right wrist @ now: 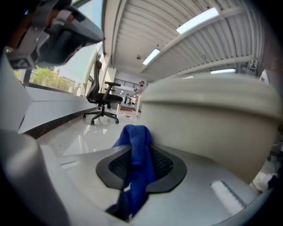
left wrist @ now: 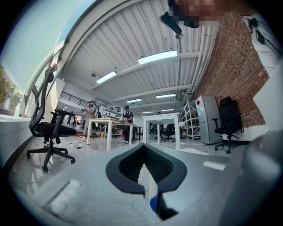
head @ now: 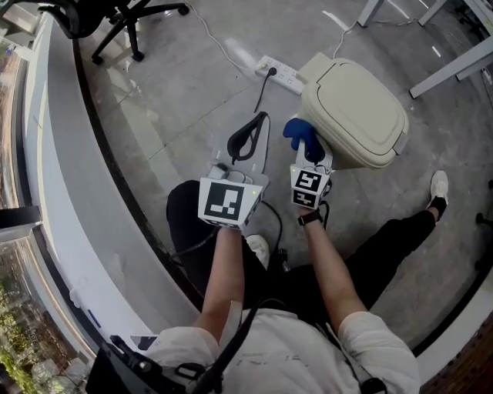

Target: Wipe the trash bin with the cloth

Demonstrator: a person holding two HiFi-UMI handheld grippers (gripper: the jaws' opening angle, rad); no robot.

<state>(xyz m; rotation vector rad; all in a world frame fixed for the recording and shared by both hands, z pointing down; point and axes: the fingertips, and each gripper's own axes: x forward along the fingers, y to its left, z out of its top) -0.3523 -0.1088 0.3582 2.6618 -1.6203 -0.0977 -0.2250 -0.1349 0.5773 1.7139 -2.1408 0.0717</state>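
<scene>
Cloth — blue, bunched — hangs clamped between the right gripper fingers, just beside the beige trash bin on the floor. The left gripper fingers are together, holding nothing. Beyond lies a power strip — farther off, an office chair.

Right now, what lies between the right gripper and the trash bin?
Only the blue cloth, clamped in the right gripper's jaws, lies before the trash bin; the right gripper view shows it best.
</scene>
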